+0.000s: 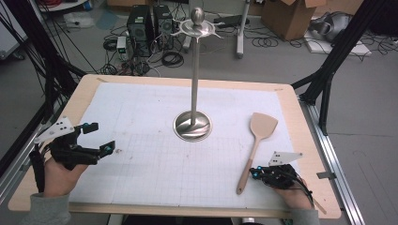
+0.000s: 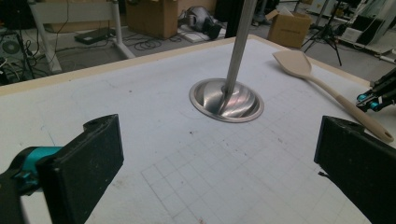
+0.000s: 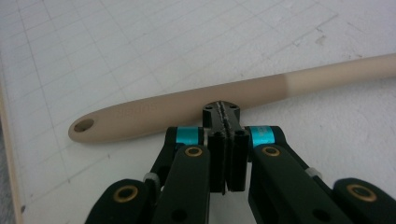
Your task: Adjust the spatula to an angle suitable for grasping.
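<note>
The spatula (image 1: 256, 145) is lying flat on the mat at the right side of the table (image 1: 300, 122), its blade pointing away from the person and its handle end, the one with the hole, coming back toward the near edge. The long axis is running almost straight away from the person, leaning a little to the right as it goes.

The right gripper (image 1: 254, 173) is sitting just beside the handle end, much nearer than the left. Seen from the right gripper view, its jaws are pressed together with nothing between them, and the tips (image 3: 222, 109) are nosing up against the side of the handle (image 3: 196, 107), which is crossing in front of them broadside. To my eye the jaws are needing to open before they can straddle that handle across its width.

The left gripper (image 1: 98, 138) is hovering well apart at the far left, jaws spread wide and empty, facing the stand (image 1: 193, 123) in the middle.
</note>
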A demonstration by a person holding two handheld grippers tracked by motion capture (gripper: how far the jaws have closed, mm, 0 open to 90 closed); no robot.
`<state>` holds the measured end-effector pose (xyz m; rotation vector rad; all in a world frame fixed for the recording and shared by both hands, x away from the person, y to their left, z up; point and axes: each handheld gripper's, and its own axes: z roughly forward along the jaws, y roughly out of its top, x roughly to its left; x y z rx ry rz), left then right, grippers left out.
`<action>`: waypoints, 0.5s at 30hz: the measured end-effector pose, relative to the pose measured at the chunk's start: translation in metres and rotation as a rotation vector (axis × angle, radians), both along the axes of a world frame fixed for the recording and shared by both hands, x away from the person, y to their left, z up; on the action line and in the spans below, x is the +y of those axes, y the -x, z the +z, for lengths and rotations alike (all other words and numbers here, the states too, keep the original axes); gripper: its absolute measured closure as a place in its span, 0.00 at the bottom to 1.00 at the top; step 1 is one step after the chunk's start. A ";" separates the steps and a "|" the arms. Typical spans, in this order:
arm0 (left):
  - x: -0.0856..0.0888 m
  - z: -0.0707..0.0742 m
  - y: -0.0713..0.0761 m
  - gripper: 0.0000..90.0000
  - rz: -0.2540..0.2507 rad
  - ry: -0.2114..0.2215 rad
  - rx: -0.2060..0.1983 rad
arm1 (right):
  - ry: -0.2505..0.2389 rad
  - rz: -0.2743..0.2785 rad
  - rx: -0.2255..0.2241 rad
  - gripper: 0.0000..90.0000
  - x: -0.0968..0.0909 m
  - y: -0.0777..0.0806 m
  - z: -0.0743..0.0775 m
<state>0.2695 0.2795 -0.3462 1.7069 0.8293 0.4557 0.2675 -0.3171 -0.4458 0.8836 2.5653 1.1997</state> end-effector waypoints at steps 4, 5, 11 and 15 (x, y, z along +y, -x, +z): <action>0.000 0.000 0.001 0.02 0.001 -0.004 0.000 | 0.010 0.001 -0.005 1.00 0.010 -0.003 0.000; 0.000 0.000 0.001 0.02 -0.001 -0.007 0.000 | 0.007 0.004 -0.005 1.00 0.012 -0.004 0.000; 0.001 -0.001 0.002 0.02 0.004 -0.004 0.003 | -0.001 -0.004 -0.002 1.00 0.020 -0.008 -0.001; 0.001 -0.001 0.002 0.02 0.005 -0.010 0.003 | 0.001 -0.009 -0.010 1.00 0.026 -0.011 -0.001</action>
